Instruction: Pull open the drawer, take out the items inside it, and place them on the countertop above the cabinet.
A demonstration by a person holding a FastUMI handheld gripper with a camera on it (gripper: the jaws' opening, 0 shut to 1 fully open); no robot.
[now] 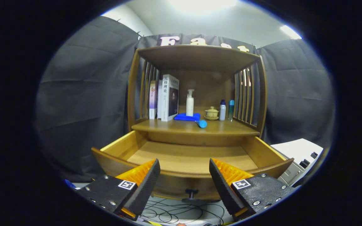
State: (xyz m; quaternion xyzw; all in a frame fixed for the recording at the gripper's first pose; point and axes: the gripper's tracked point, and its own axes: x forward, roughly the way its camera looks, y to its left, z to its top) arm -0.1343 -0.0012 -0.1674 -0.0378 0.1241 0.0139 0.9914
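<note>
Gripper (184,175) wide open — holding nothing, drawer (187,157) pulled out, blue item (201,123) on countertop (168,126), book (170,97) titles unreadable

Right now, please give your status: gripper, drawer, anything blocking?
Gripper open, holding nothing, in front of the drawer. Drawer pulled open, visible floor bare. Blue item lies on countertop. Nothing in the way.

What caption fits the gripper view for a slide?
Open claw before the pulled-out drawer; a blue item lies on the countertop.
</note>
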